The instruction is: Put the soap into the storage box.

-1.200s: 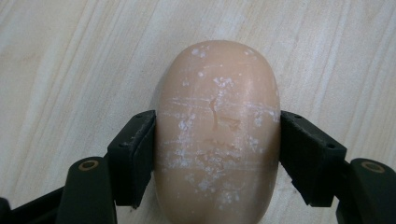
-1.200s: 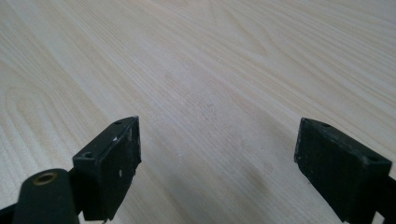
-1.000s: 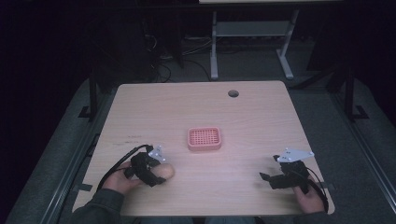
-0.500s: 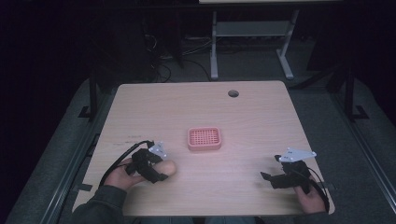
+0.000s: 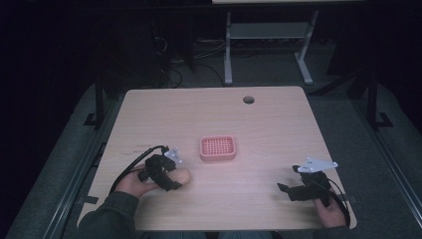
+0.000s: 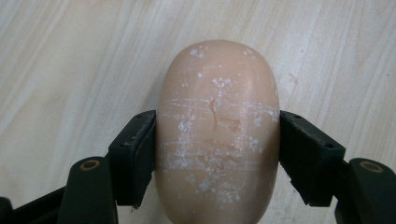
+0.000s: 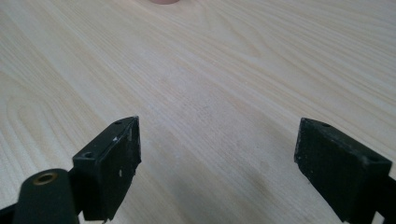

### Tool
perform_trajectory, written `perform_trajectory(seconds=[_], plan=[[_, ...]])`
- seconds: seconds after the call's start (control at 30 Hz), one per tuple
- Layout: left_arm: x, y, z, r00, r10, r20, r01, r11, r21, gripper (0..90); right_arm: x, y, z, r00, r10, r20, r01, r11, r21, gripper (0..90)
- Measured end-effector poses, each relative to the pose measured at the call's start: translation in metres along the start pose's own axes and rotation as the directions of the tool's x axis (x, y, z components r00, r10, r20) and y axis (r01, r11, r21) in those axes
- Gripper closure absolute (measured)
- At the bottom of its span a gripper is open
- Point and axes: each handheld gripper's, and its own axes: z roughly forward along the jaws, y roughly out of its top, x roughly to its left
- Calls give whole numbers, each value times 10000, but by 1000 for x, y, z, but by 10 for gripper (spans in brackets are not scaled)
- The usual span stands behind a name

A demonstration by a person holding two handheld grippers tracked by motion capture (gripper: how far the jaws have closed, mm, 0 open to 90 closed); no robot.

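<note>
A pale wooden table (image 5: 278,124) with a round cable hole (image 5: 248,99) near its far edge carries a pink perforated soap dish (image 5: 217,148) at its centre. At the near left of the high view, the left gripper (image 5: 175,178) is held in the person's left hand (image 5: 133,182), a black cable (image 5: 130,167) looping from it over the table. Its two black jaws press against the opposite long sides of a peach-coloured oval soap bar (image 6: 218,135), whose upper face is scuffed with white scratches and flecks; the bar lies just above or on the wood, which of the two cannot be told, and sits near the dish, to its near left, without touching it. At the near right, the right gripper (image 5: 284,188) is held in the right hand (image 5: 329,211) close to the table's front edge, its grey three-cornered plate (image 5: 314,165) uppermost. In the right gripper view its jaws stand wide apart over bare wood grain (image 7: 219,93), with nothing between them, and a sliver of a pink object (image 7: 164,1) shows at the top edge.
</note>
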Motion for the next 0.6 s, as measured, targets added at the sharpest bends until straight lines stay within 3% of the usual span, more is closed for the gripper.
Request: perform_trajectory(seconds=[0.6], plan=[[7,27,-8,9998,169,-43,-168,9998,142,320,3,2,-2,9998,98,154,-93,9995,-288,141]])
